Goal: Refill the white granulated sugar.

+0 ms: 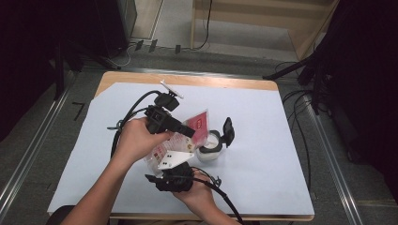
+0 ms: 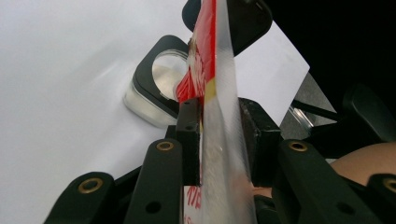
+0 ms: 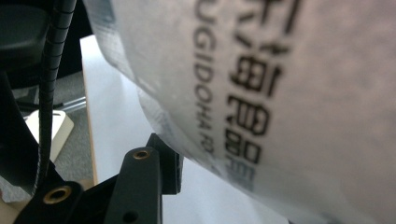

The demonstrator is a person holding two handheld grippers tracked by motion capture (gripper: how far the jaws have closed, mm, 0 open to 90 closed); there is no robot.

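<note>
The packet (image 1: 195,129) hangs tilted above the open jar (image 1: 210,146) near the middle of the bench (image 1: 263,140), its red end down toward the mouth. The left claw (image 2: 219,140) pinches that red end flat between its pads; the right claw (image 1: 171,180) appears to hold the pale printed end, though its right gripper view doesn't show the pads meeting. With only 2 narrow grips, a slip or twist could swing the packet's mouth off line and spill contents across the bench. The jar, hinged lid (image 1: 228,131) standing open, looks pale inside; whether filled, I cannot tell.
</note>
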